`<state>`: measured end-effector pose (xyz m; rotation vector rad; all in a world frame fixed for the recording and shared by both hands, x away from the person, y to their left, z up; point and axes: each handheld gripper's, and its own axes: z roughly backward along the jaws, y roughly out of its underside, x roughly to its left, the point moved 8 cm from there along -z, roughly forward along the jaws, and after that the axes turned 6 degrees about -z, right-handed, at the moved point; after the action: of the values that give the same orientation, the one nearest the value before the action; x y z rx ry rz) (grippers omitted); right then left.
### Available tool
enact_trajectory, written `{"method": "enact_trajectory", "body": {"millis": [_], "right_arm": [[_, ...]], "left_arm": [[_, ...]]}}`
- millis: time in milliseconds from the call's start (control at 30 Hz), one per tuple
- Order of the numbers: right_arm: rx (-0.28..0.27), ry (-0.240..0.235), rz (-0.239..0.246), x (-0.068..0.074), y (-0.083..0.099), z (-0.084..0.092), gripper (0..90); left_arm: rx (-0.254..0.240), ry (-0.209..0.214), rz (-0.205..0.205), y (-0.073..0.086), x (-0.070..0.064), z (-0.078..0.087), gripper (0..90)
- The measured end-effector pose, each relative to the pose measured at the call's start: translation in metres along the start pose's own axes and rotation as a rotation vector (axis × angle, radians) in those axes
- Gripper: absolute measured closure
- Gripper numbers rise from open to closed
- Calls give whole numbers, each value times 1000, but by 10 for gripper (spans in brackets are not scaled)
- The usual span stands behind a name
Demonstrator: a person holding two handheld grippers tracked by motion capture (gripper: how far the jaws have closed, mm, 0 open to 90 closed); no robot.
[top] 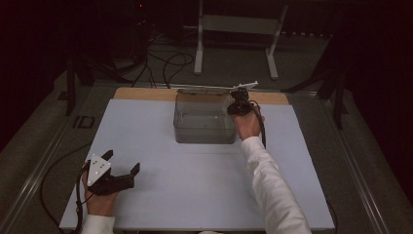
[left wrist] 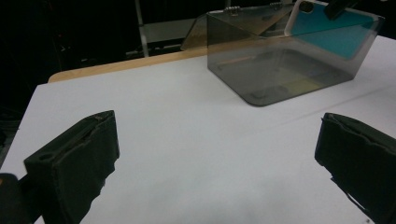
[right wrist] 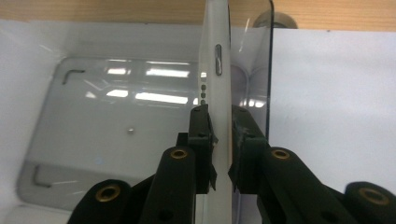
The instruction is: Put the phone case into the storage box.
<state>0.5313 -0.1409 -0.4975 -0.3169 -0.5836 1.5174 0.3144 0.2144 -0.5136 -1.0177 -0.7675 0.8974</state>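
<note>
A clear grey plastic box [top: 204,131] stands at the back middle of the white table mat [top: 195,185], with its lid [top: 199,90] folded back. My right gripper [top: 238,105] hovers over the box's right wall, shut on a phone in a white case [top: 246,86]. In the right gripper view the jaws pinch the phone's thin edge [right wrist: 217,70] above the box's floor [right wrist: 116,116]. The left gripper view shows the phone's teal face [left wrist: 327,23] above the box [left wrist: 280,70]. My left gripper [top: 122,162] rests at the front left, open with nothing between its jaws [left wrist: 217,135].
A wooden table edge [top: 141,93] runs behind the mat. Beyond it, a white metal stand [top: 234,29] and several cables [top: 165,63] are on the floor. Bare mat lies between my left gripper and the box.
</note>
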Motion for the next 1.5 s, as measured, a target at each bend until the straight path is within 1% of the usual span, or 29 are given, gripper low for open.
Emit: {"method": "enact_trajectory", "body": {"millis": [33,133,200,433,800,1067,1167,1433,1500], "right_arm": [[-1,11,3,0,0,-1,807],[-3,14,0,0,1,-3,807],[-3,27,-3,0,1,-4,807],[-8,35,-6,0,2,-7,807],[-6,80,8,0,4,-12,806],[-1,99,-2,0,5,-16,805],[1,104,1,0,6,-17,805],[-8,134,8,1,6,-19,804],[-8,130,7,1,6,-19,800]], "left_arm": [[0,0,0,0,0,0,7],[-1,-1,0,0,0,0,7],[-1,0,0,0,0,0,7],[-1,0,0,0,0,0,7],[-2,0,1,0,0,0,7],[-2,1,1,0,1,1,7],[-4,0,3,-1,1,1,7],[-4,0,3,0,1,1,7],[-4,0,3,-1,1,1,7]]}}
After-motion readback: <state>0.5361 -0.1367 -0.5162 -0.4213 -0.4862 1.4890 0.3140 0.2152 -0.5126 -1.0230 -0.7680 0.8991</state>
